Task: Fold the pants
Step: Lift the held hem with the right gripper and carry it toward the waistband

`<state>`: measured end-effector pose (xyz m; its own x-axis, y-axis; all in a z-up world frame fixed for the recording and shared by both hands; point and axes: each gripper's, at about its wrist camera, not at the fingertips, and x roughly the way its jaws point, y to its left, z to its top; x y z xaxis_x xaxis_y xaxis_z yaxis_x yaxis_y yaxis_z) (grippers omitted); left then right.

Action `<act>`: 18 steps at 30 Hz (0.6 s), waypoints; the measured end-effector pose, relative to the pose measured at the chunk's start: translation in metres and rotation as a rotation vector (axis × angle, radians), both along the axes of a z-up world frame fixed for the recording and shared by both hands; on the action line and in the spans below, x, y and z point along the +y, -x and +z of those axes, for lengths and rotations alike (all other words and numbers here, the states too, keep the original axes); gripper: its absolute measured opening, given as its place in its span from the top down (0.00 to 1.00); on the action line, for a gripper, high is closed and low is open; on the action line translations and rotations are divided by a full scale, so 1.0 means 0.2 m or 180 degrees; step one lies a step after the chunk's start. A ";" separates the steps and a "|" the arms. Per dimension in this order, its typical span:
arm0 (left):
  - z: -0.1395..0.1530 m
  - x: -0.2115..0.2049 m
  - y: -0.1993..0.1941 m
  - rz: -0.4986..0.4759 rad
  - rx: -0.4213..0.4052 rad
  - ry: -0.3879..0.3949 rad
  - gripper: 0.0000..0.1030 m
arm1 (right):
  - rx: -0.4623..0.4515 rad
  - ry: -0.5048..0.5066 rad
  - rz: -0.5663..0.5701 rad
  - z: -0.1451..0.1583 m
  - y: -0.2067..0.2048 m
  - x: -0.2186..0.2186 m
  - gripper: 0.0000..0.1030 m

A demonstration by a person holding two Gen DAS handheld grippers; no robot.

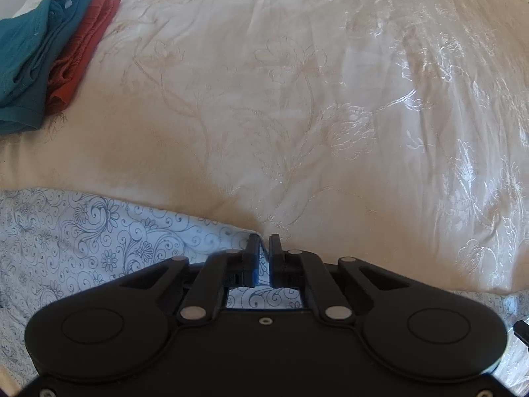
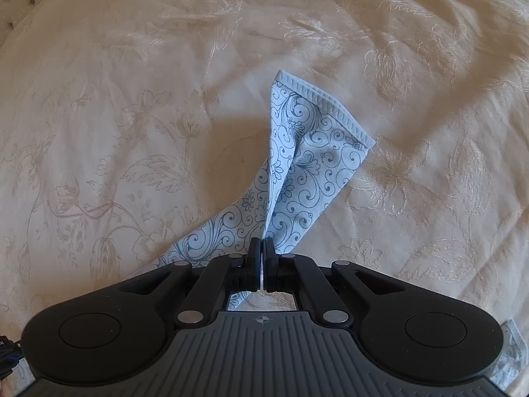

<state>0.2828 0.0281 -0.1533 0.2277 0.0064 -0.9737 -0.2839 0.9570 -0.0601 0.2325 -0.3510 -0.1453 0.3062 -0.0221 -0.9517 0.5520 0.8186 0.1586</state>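
pants [image 2: 297, 165] | left gripper [image 1: 264, 244] clamps edge | right gripper [image 2: 263, 248] pinches hem corner

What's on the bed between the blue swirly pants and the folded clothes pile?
Nothing: only bare cream bedspread lies between the pants and the folded clothes, seen in the left wrist view.

The cream bedspread [image 1: 297, 99] lies open ahead of both grippers. Only a folded teal garment [image 1: 29, 59] and red garment [image 1: 82, 53], stacked at far left, block passage.
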 end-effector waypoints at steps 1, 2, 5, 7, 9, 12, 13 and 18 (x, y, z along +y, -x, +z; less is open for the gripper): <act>0.04 0.00 0.03 -0.0016 -0.0056 -0.0002 0.94 | -0.0029 0.0008 -0.0009 0.02 0.01 -0.01 0.99; 0.09 0.00 0.08 -0.0041 -0.0125 -0.0015 0.95 | -0.0053 0.0012 -0.0015 0.04 0.03 -0.01 0.99; 0.22 -0.02 0.19 -0.0108 -0.0298 -0.0084 0.98 | -0.0135 0.0026 -0.0042 0.13 0.13 -0.02 0.99; 0.33 -0.04 0.26 -0.0178 -0.0437 -0.0145 1.00 | -0.0178 0.0016 -0.0056 0.18 0.21 -0.03 0.99; 0.41 -0.05 0.35 -0.0211 -0.0537 -0.0202 1.00 | -0.0201 -0.0020 -0.0080 0.23 0.31 -0.03 0.99; 0.50 -0.05 0.52 -0.0272 -0.0637 -0.0225 1.00 | -0.0205 -0.0027 -0.0076 0.29 0.47 -0.03 0.99; 0.51 -0.05 0.57 -0.0307 -0.0627 -0.0215 1.00 | -0.0192 -0.0025 -0.0065 0.29 0.52 -0.02 0.99; 0.44 -0.05 0.75 -0.0393 -0.0386 -0.0099 0.85 | 0.0005 -0.0057 -0.0093 0.25 0.77 0.02 0.99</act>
